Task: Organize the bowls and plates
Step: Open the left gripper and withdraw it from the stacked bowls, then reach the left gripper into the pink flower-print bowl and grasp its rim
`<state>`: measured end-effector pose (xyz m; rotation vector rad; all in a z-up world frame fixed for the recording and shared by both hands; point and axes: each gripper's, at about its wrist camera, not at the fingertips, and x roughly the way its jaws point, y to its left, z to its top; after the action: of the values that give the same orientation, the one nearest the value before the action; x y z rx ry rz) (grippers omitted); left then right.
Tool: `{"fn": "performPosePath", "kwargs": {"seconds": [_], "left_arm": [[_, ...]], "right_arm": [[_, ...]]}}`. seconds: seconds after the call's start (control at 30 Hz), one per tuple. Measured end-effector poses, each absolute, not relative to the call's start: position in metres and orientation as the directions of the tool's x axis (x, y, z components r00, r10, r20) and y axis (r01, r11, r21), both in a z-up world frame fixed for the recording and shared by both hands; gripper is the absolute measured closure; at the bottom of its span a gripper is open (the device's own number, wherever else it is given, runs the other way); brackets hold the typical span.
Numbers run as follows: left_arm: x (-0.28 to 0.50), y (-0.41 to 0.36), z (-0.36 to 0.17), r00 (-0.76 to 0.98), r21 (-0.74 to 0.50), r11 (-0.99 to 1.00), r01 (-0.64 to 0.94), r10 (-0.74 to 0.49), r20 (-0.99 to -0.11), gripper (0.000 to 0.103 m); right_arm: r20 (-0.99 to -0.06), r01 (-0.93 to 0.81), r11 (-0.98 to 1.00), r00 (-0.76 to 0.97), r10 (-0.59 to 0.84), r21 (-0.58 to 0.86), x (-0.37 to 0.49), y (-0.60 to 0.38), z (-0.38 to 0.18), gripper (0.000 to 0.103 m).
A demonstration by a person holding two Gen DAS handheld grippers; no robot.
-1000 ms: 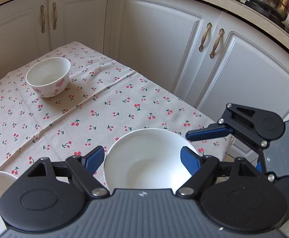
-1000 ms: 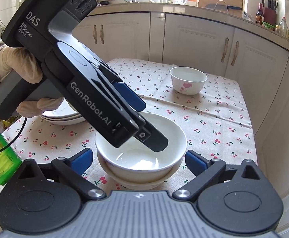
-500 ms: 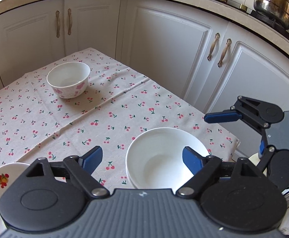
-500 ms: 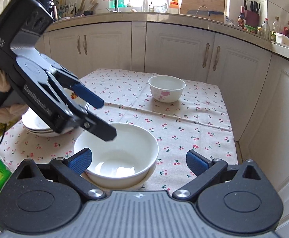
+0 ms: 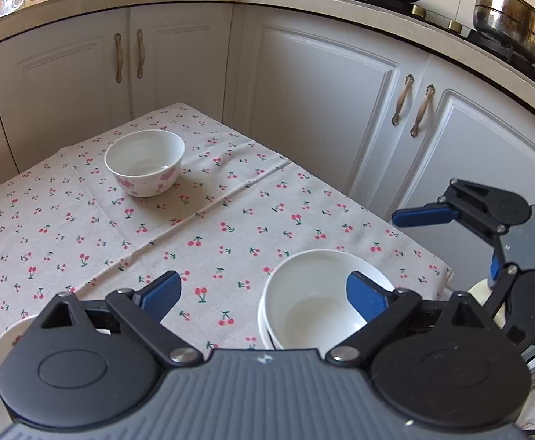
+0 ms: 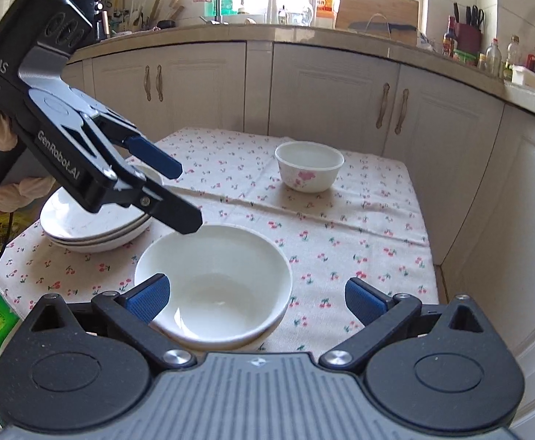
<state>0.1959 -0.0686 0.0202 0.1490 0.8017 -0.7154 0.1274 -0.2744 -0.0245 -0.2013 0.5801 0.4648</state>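
Both hand-held grippers are held spread and empty: the left hand-held gripper [image 5: 264, 291] above the desk [image 5: 84, 227], the right hand-held gripper [image 6: 254, 295] over the stacked white bowls [image 6: 212, 278] at the near edge. The flowered bowl [image 6: 308, 167] stands far off; the stacked plates [image 6: 95, 223] lie at left.

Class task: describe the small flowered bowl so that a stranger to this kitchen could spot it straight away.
Find the table with the cherry-print cloth in front of the white cabinets. At its far end, nearest the cabinets, the small bowl stands alone. Unlike the plain white bowls nearer, it has pink flowers.
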Motion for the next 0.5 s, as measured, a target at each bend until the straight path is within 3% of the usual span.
{"fn": "performPosePath", "kwargs": {"seconds": [0.5], "left_arm": [[0.25, -0.068, 0.014, 0.514, -0.098, 0.772, 0.628, -0.506, -0.693, 0.001]], "right_arm": [[-0.555, -0.477, 0.869, 0.761, 0.334, -0.131, 0.203, -0.293, -0.001, 0.0]]}}
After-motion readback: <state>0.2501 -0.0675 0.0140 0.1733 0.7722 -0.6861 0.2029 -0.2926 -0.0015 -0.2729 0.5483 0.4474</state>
